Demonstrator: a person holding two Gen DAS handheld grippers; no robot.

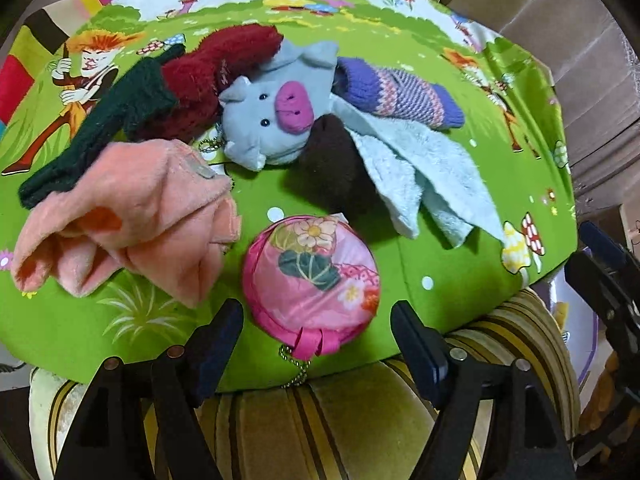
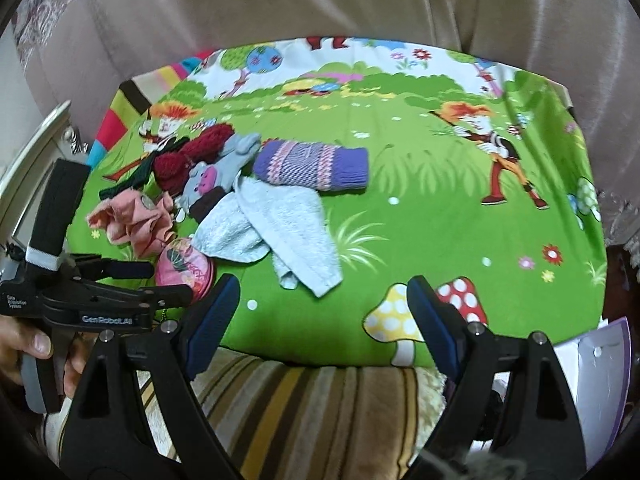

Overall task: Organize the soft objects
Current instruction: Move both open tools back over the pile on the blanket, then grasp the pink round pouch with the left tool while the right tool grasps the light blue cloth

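Lying in a heap on the cartoon-print green cloth point(image 1: 360, 288), the light-blue towel point(image 1: 420, 176) is floppy and best pinched at a fold; the plush pig point(image 1: 272, 120) squashes easily; the round pink pouch point(image 1: 312, 268) (slick fabric) sits nearest. Left gripper point(image 1: 318, 344) and right gripper point(image 2: 324, 320) both gape, empty.

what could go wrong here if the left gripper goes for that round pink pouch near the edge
1. The round pink pouch lies close to the front edge of the green cloth, its bead chain already hanging over; a nudge from the open left gripper might push it off.
2. The peach cloth lies close beside the pouch, so a finger could snag it.
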